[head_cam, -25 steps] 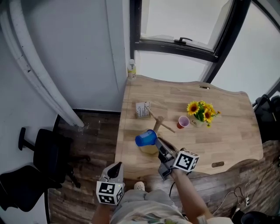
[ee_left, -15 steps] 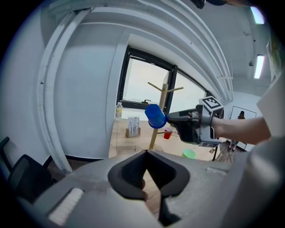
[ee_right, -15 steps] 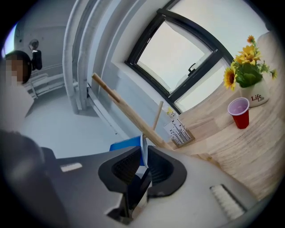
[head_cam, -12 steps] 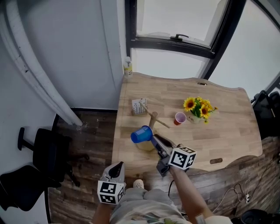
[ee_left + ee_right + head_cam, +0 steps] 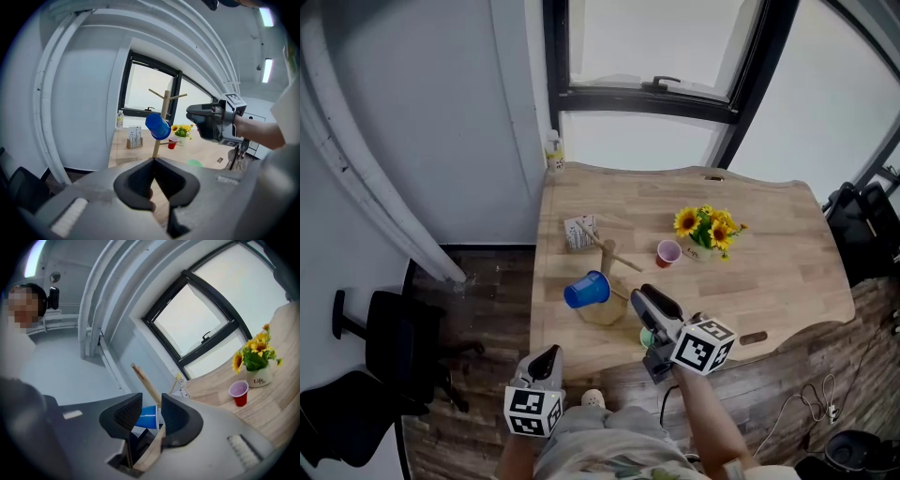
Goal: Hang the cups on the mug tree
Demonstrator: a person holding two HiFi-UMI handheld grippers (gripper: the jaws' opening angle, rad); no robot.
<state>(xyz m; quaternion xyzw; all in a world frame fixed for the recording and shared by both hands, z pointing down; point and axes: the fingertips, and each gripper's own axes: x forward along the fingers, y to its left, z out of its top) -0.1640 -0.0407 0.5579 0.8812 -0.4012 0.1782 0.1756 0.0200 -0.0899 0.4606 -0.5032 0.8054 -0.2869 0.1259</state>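
Right gripper (image 5: pixel 642 298): jaws apart with nothing pressed between the pads; they have just been opening.
Blue cup (image 5: pixel 586 290): straight ahead of my right jaws and just beyond their tips, hanging mouth-first over a side peg of the mug tree (image 5: pixel 607 258), clear of both pads.
Step in hand: I judge this to be the let-go, with the cup left on its peg and the gripper due to come away.
Doing it well: keep the jaws this wide or wider and back out along the line they point, so neither pad catches the cup's rim.
Watch for: an upper peg slants across just ahead of my right jaws; lifting or swinging sideways could knock it and shake the cup off.
Check before leaving: the cup should sit deep on the peg, not perched at its tip; the views do not show me how deep it sits.
Left gripper (image 5: pixel 546 361): jaws together on nothing, held low off the table's near edge, well short of the tree.
Next cups: the red cup (image 5: pixel 667 252) stands ahead and to the right of my right gripper, beside the sunflower pot (image 5: pixel 705 230); something green (image 5: pixel 647 337), perhaps a cup, lies just under the right gripper.
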